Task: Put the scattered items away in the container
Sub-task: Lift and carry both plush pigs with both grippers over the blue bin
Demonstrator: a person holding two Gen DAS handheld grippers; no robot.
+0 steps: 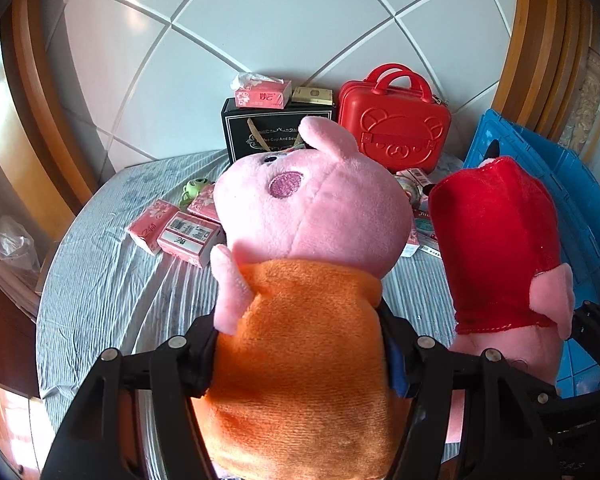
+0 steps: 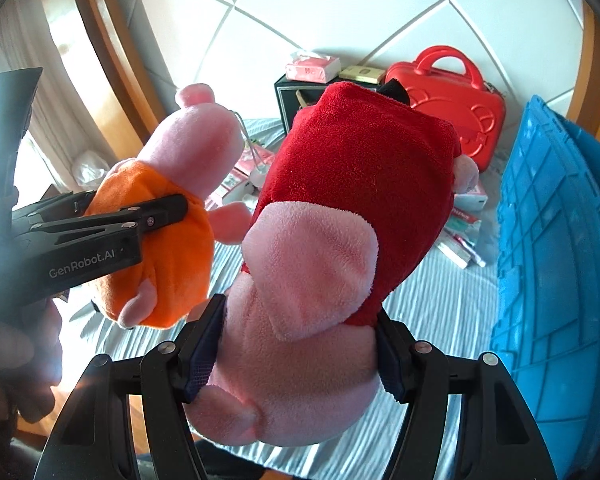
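White tiled wall behind, striped grey bedsheet (image 1: pixel 112 280) below, and both tools are up off it with a toy apiece. Left gripper (image 1: pixel 300 354) has its pads squeezed into the orange-shirted pig plush (image 1: pixel 308 320) at the belly, snout aimed toward twelve o'clock in the left wrist view. Right gripper (image 2: pixel 296 350) is clamped on the red-dressed pig plush (image 2: pixel 340 208) around its pink lower body, dress end pointing away. Both are gripped low on the body, I'd say so the soft bulk hangs free and can drop cleanly. That blue crate (image 2: pixel 548 240) waits at three o'clock in the right wrist view, surely the destination. Fuzzy pile, stitched pink cheek, stubby arms, easily squashed. Pink tissue packs (image 1: pixel 172 232) lie scattered at nine o'clock; a red suitcase (image 1: pixel 396 128) and black gift box (image 1: pixel 240 128) stand at twelve.
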